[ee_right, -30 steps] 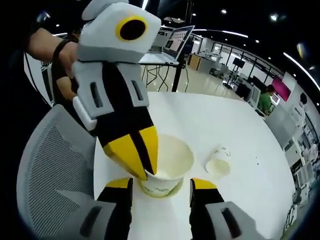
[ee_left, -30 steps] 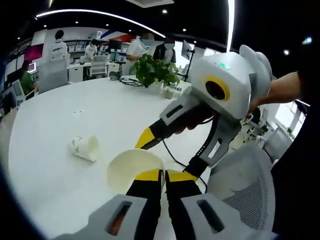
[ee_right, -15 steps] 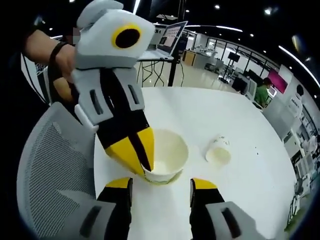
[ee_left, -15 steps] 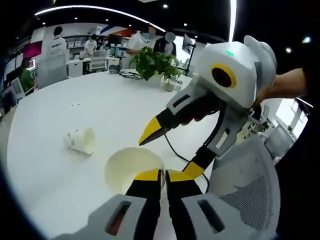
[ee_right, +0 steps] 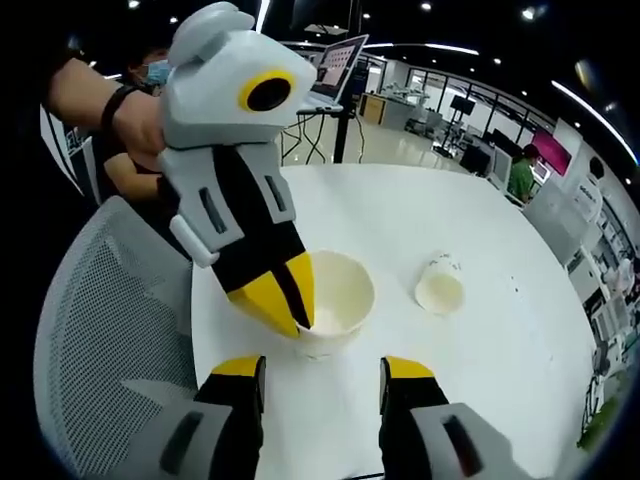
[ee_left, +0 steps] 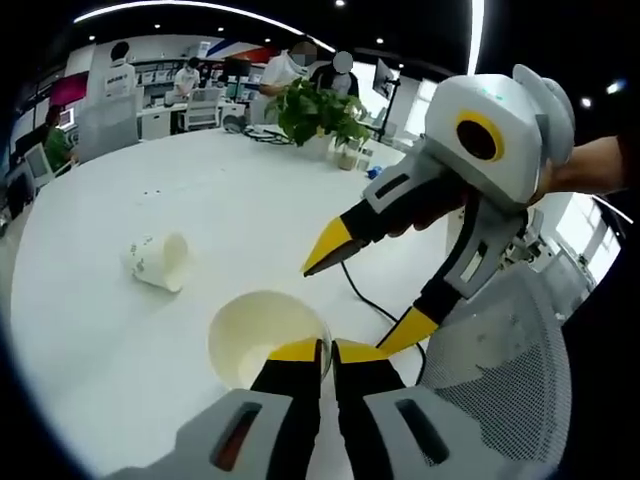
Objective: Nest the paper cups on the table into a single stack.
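White tabletop (ee_left: 200, 220) carries two paper cups. The upright cup (ee_left: 262, 338) stands at the near edge; the tipped cup (ee_left: 158, 262) lies on its side at about 10 o'clock from it in the left gripper view, well apart. A potted plant (ee_left: 318, 112) stands at 12 o'clock on the far side of the table, and a mesh chair back (ee_left: 500, 370) sits at 4 o'clock beside the table edge. A black cable (ee_left: 365, 300) runs across the surface near the upright cup.

The left gripper (ee_left: 327, 350) is clamped on the upright cup's rim, jaws nearly together. The right gripper (ee_right: 322, 367) hangs above the table with jaws spread wide, apparently touching nothing; the upright cup (ee_right: 335, 293) sits just beyond them.
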Tool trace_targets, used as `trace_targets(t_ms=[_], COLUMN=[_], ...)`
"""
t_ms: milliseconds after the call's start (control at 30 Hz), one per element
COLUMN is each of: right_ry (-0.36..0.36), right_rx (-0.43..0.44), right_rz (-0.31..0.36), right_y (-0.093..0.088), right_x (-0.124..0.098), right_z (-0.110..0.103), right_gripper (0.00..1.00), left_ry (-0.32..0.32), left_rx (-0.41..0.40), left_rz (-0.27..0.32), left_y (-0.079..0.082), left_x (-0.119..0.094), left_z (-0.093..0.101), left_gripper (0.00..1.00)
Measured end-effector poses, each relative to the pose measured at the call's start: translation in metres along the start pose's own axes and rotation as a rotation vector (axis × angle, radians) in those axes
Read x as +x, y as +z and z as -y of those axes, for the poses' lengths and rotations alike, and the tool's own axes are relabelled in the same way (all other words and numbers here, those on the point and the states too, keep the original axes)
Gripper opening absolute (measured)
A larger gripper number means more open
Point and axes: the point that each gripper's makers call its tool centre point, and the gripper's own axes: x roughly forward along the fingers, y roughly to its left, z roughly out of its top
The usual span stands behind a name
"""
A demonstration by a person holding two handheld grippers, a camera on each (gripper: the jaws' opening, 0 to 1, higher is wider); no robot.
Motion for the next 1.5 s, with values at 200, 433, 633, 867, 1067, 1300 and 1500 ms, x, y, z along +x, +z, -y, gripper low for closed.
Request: trace_targets(t_ms=[200,433,633,867,1067,1300,1500], right_ry=[-0.005,-0.014,-0.029,-0.056,-0.098,-0.146,-0.159], right_rx=[0.014,0.028,0.052,0.087,0.106,0.123,0.187], right_rz=[-0.002,-0.002,0.006,0.011,0.01,-0.014,0.007], right_y=[-0.003,-0.007,-0.007,-0.009,-0.009,-0.013,-0.006], right_x=[-0.003,-0.002,-0.005,-0.009,-0.009,-0.003,0.003], right_z=[0.0,0.004,0.012,0.028,0.048,0.072,0.09], right_gripper=[0.44,0.44,0.43,0.43,0.42,0.39,0.39], left_ry=[0.02,0.04,0.036,0.054,0.065,0.089,0.102], left_rx=[0.012,0.013,0.006,0.004,0.002,-0.011,-0.008], left_rz=[0.0,-0.001,0.031,0.051,0.089,0.12,0.121], left_y=[0.0,0.003,0.01,0.012,0.018,0.021,0.017], left_x=[0.001,0.003,-0.004,-0.011,-0.022,-0.038,-0.048], left_z=[-0.006,-0.015,-0.013,-0.017,-0.017,-0.022,-0.024], left_gripper=[0.03,0.03,0.04,0.08,0.09,0.09,0.1])
